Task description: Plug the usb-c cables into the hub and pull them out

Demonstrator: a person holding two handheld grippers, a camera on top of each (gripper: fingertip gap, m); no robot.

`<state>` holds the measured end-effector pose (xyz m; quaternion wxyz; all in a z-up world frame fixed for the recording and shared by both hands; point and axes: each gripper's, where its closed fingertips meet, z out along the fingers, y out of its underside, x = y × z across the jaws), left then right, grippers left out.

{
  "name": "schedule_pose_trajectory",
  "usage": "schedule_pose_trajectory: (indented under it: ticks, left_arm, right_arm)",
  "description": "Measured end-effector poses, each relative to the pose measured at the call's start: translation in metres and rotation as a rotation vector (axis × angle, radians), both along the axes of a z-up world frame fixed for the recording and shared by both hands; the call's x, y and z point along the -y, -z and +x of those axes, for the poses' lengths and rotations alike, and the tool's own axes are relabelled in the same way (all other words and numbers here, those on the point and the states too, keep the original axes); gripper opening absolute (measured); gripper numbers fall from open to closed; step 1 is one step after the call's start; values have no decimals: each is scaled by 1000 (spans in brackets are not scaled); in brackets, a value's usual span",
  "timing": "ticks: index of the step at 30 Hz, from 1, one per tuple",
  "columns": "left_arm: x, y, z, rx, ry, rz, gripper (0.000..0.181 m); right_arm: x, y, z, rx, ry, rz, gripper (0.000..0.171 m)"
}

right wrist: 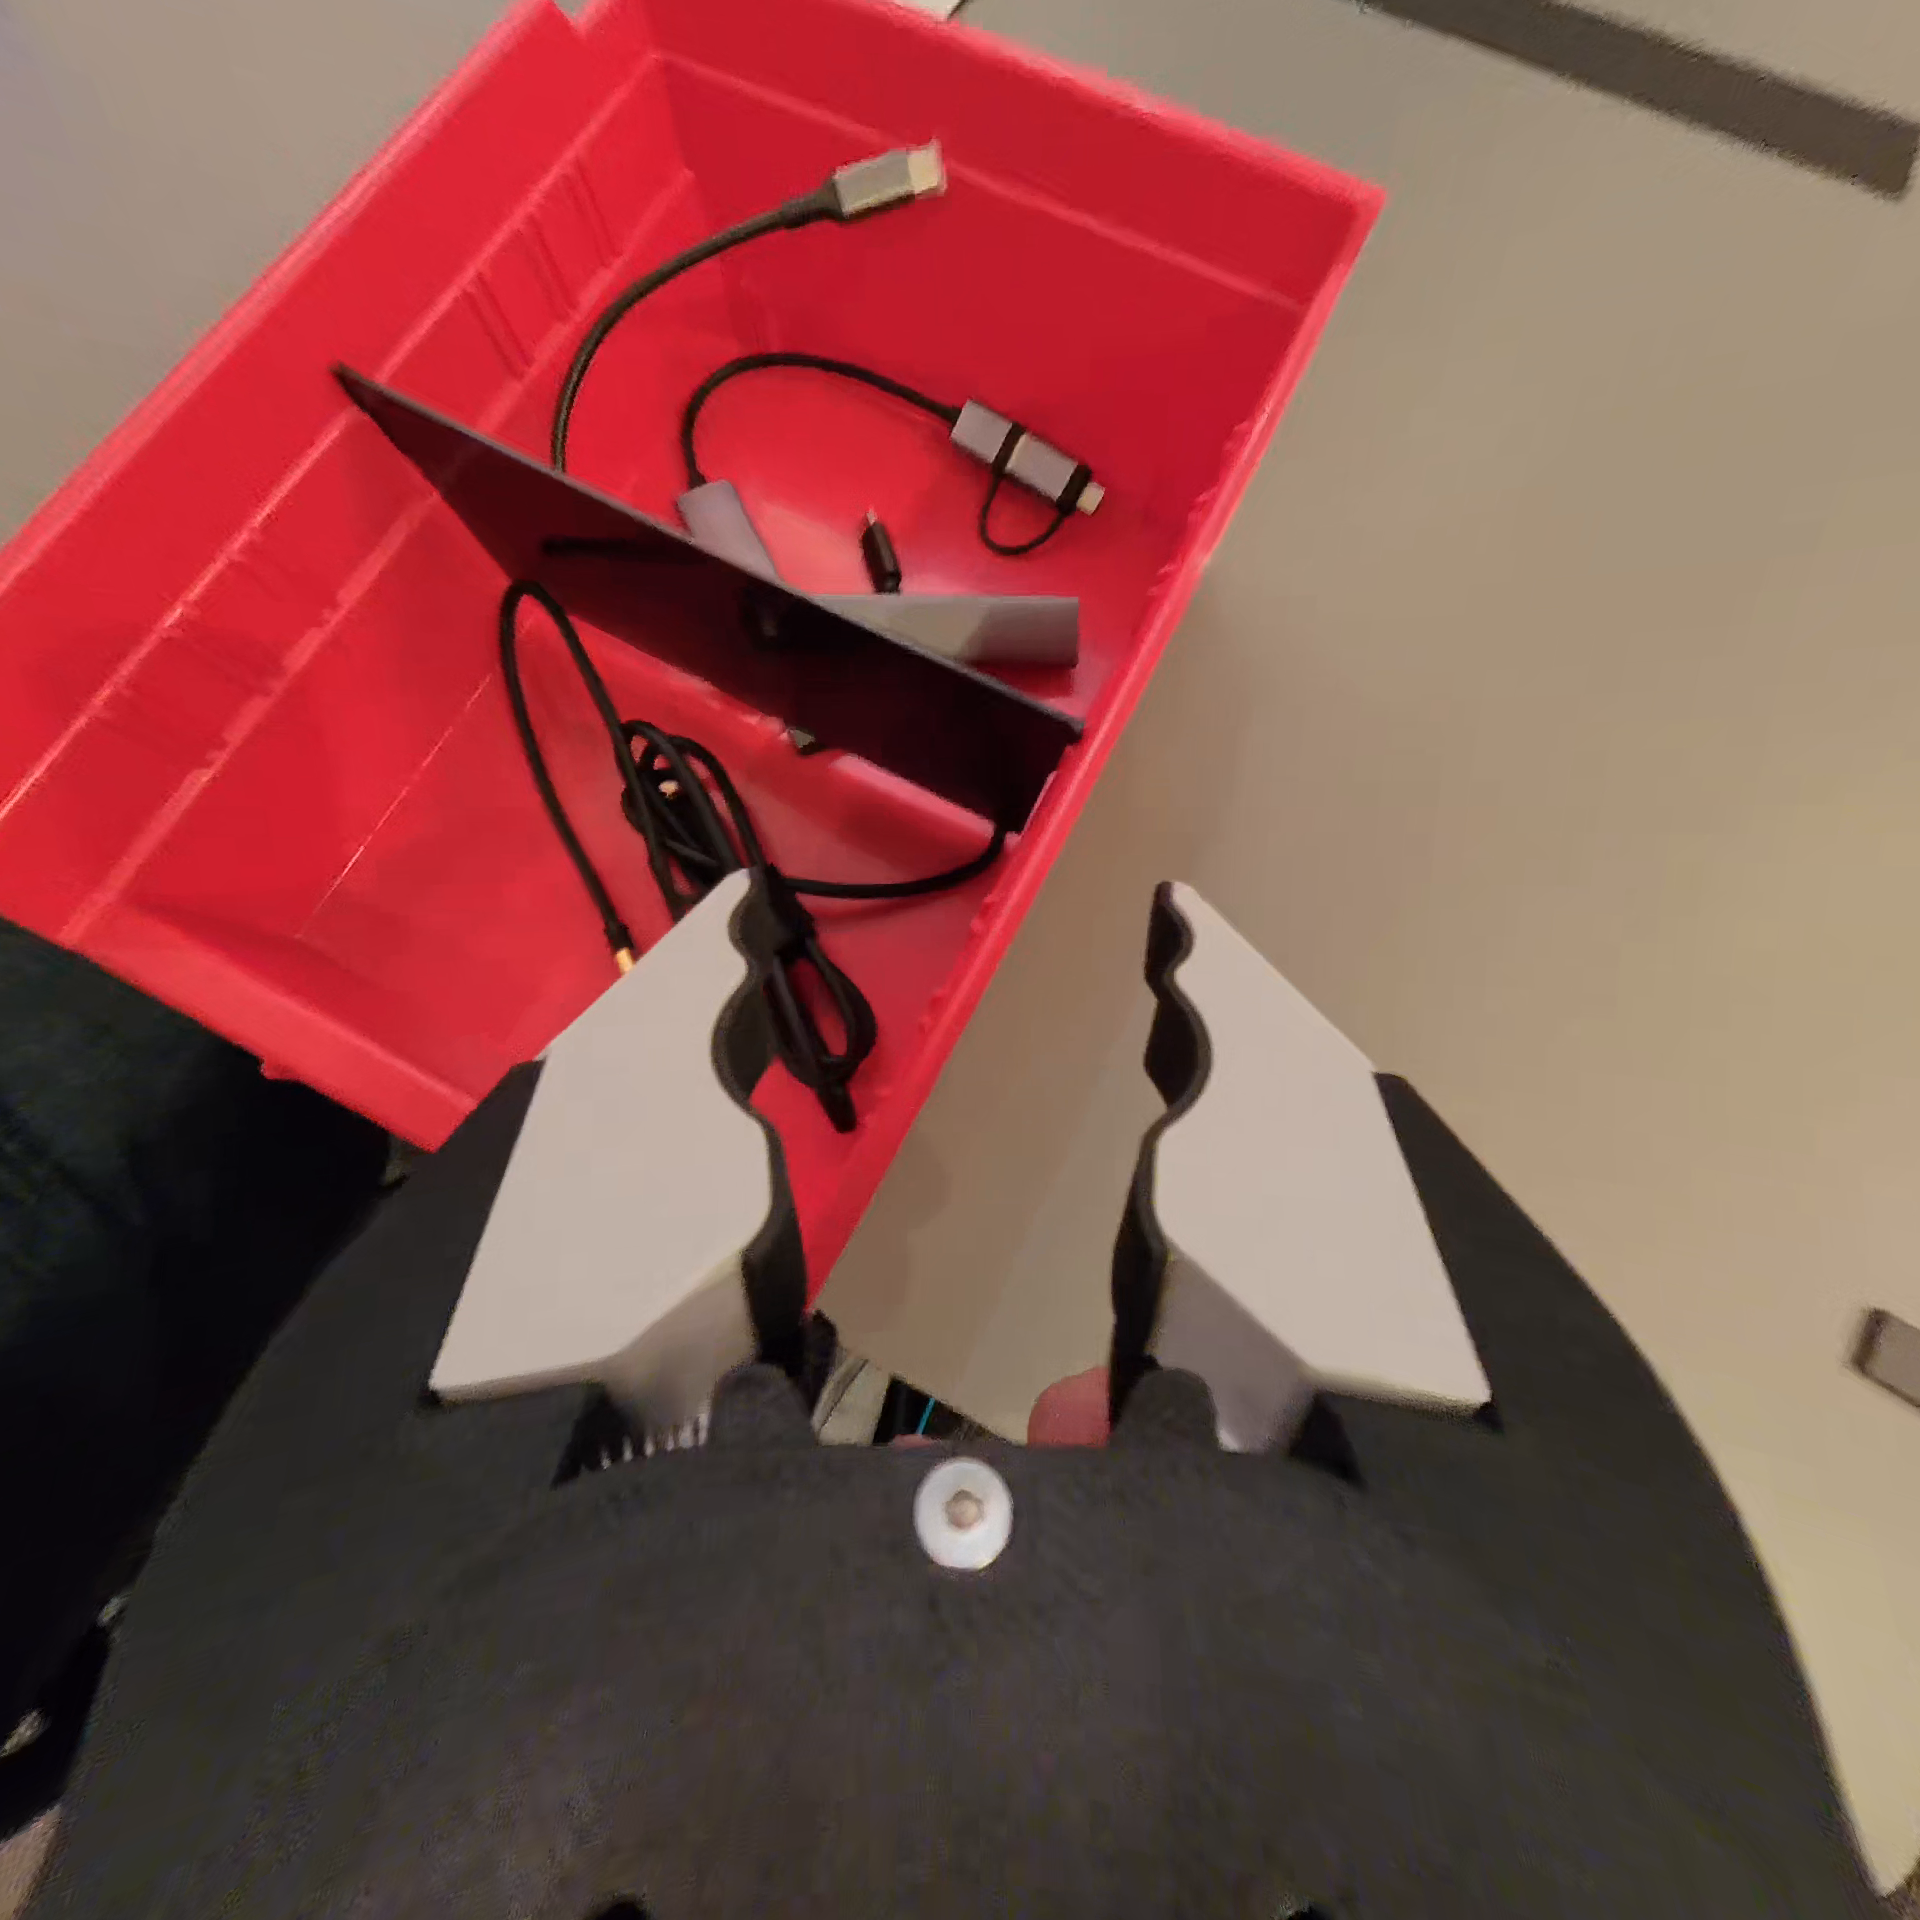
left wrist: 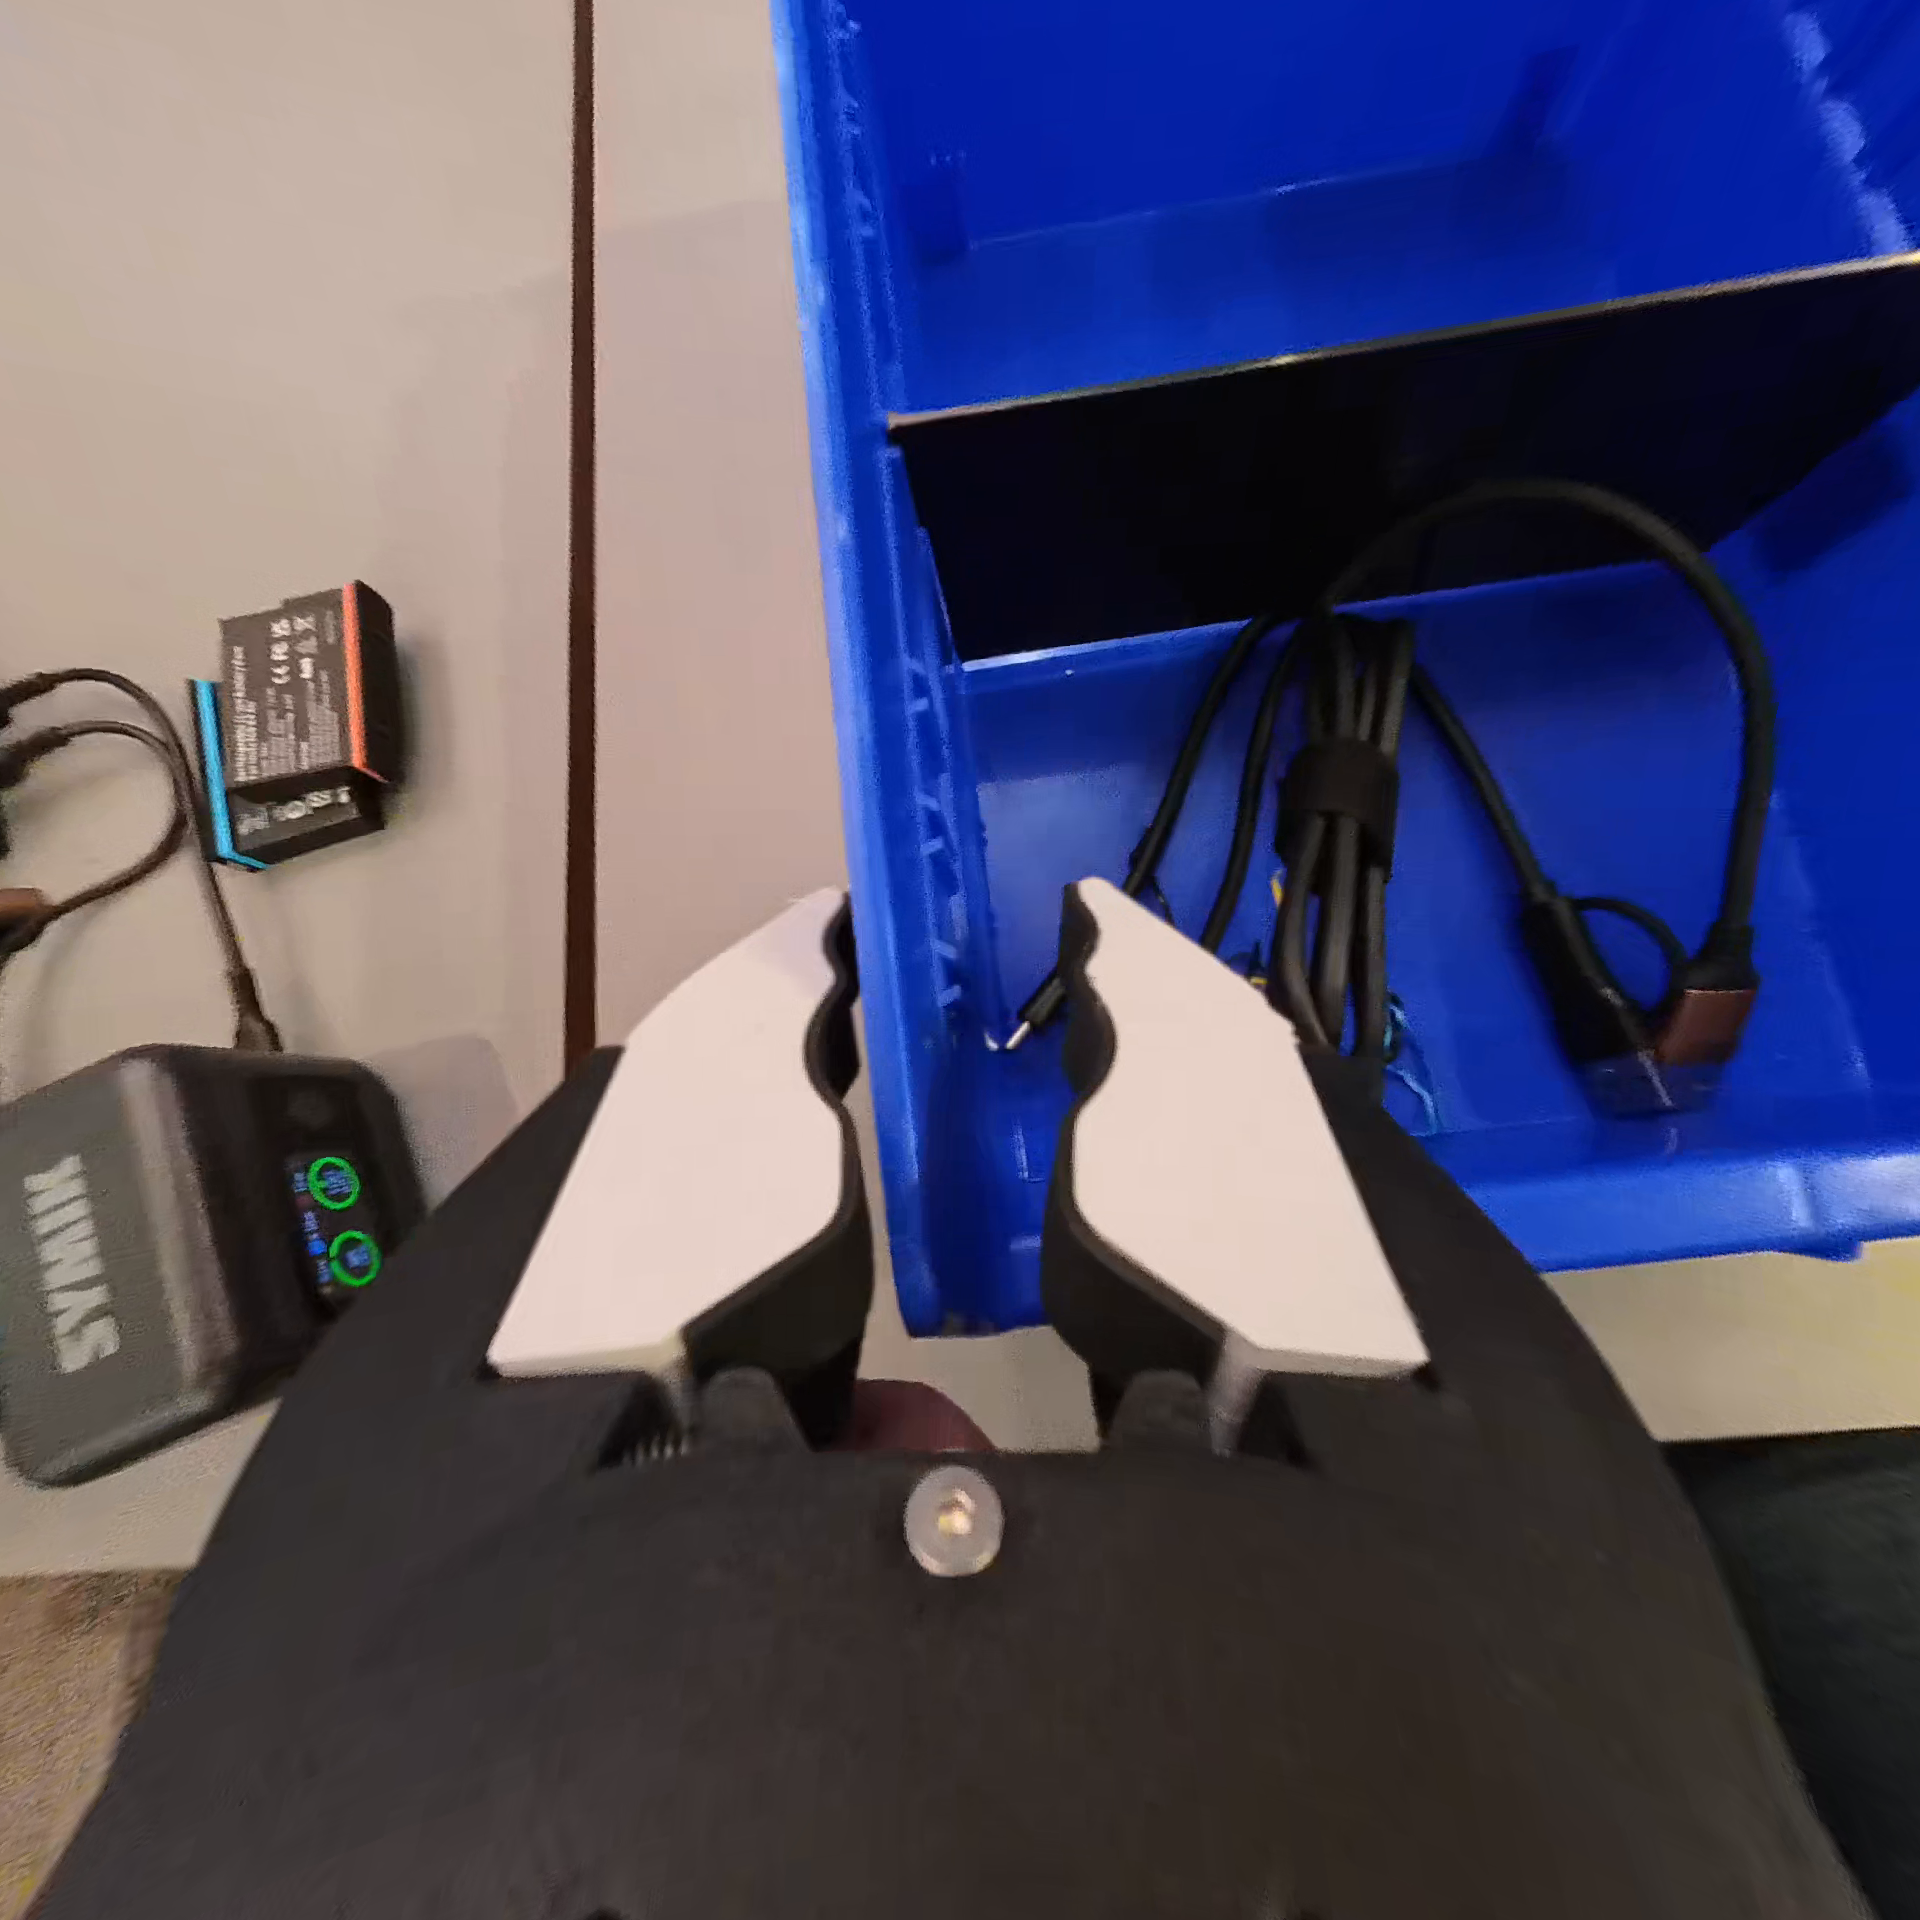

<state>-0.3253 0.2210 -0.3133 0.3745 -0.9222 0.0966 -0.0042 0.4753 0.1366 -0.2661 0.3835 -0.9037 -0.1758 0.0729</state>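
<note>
Left wrist view: your left hand-held gripper point(left wrist: 956, 925), released, straddles the blue bin point(left wrist: 883, 727) wall; bundled usb-c cables point(left wrist: 1340, 831) just right of it. Right wrist view: your right hand-held gripper point(right wrist: 951, 914), released, empty; grey hub point(right wrist: 997, 629) ahead in the red bin point(right wrist: 1226, 582), behind its black divider point(right wrist: 727, 613).

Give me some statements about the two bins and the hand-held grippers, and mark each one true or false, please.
1. The left hand-held gripper is shut on a cable. False: it is open and holds nothing, with the blue bin wall between its fingers.
2. The bundled black cables lie in the blue bin's near compartment. True.
3. The red bin has no divider. False: a dark divider crosses it.
4. The grey hub lies in the red bin beyond the divider. True.
5. The right hand-held gripper is open. True.
</note>
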Motion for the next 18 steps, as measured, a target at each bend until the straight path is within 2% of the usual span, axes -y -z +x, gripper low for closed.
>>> schedule_pose_trajectory:
  ticks: [4,8,10,18]
  left_arm:
    - [-1,0,2,55,0,21,5]
    - [-3,-1,5,80,3,29,5]
    - [-4,-1,7,107,-1,40,4]
    - [-10,-5,27,213,26,88,4]
  right_arm:
    - [5,16,-11,12,2,-54,62]
    - [1,32,-11,66,51,-53,46]
    - [-3,31,-4,66,97,-27,28]
    - [-18,30,0,78,148,50,9]
